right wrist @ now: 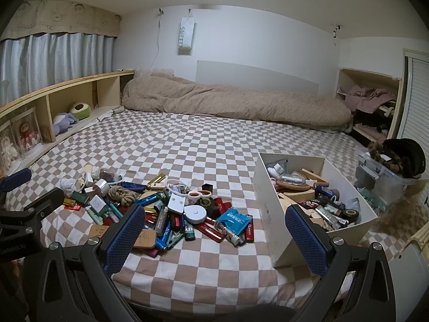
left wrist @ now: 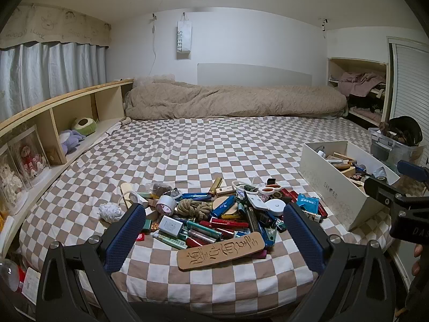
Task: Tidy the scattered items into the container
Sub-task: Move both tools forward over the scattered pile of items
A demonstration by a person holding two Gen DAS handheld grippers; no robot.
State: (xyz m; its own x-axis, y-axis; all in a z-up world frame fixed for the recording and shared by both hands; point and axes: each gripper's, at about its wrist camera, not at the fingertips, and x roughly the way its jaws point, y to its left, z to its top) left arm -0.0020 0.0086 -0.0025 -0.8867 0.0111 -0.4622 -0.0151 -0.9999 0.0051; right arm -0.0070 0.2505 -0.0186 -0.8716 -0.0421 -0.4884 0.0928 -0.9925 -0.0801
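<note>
A heap of small items [left wrist: 219,214] [right wrist: 166,209] lies on the checkered bed: lighters, tubes, a rope coil [left wrist: 194,207], a carved wooden plaque [left wrist: 224,249], a white tape measure [right wrist: 195,212], a blue packet [right wrist: 233,219]. A white shoe box [left wrist: 346,187] [right wrist: 270,209], partly filled, stands to the right of the heap. My left gripper [left wrist: 214,237] hovers open over the heap's near edge with nothing between its fingers. My right gripper [right wrist: 214,237] is open above the bed between the heap and the box.
A rolled beige duvet [left wrist: 236,100] lies at the far end of the bed. A wooden shelf [left wrist: 53,123] with plush toys runs along the left. A clear plastic bin [right wrist: 386,179] with dark items sits right of the box, beyond the bed edge.
</note>
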